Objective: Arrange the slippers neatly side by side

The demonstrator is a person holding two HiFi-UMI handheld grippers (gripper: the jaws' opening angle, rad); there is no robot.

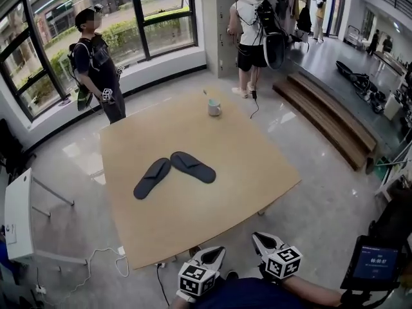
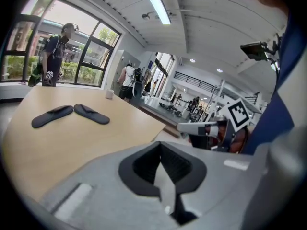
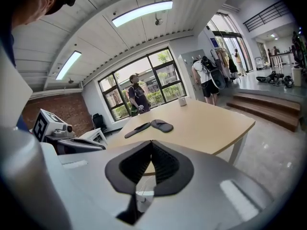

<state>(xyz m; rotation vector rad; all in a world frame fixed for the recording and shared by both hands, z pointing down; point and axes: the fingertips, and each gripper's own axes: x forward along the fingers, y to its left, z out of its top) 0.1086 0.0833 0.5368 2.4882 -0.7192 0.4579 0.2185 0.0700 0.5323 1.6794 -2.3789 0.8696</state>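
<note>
Two dark slippers lie on the tan table (image 1: pixel 244 172), splayed apart in an upside-down V with their far ends nearly touching. The left slipper (image 1: pixel 152 177) (image 2: pixel 52 116) (image 3: pixel 138 130) angles toward the near left; the right slipper (image 1: pixel 192 167) (image 2: pixel 91 113) (image 3: pixel 162 125) angles to the right. Both grippers hover off the table's near edge, well short of the slippers. My left gripper (image 1: pixel 216 253) (image 2: pixel 160 166) is shut and holds nothing. Just to its right, my right gripper (image 1: pixel 259 239) (image 3: pixel 150 164) is likewise shut with nothing in it.
A white mug (image 1: pixel 214 107) stands near the table's far edge. One person (image 1: pixel 96 63) waits by the windows beyond the far left corner, another (image 1: pixel 251 37) behind the table. Wooden steps (image 1: pixel 328 118) run along the right. A white cabinet (image 1: pixel 18 214) stands at left, a small screen (image 1: pixel 376 262) at lower right.
</note>
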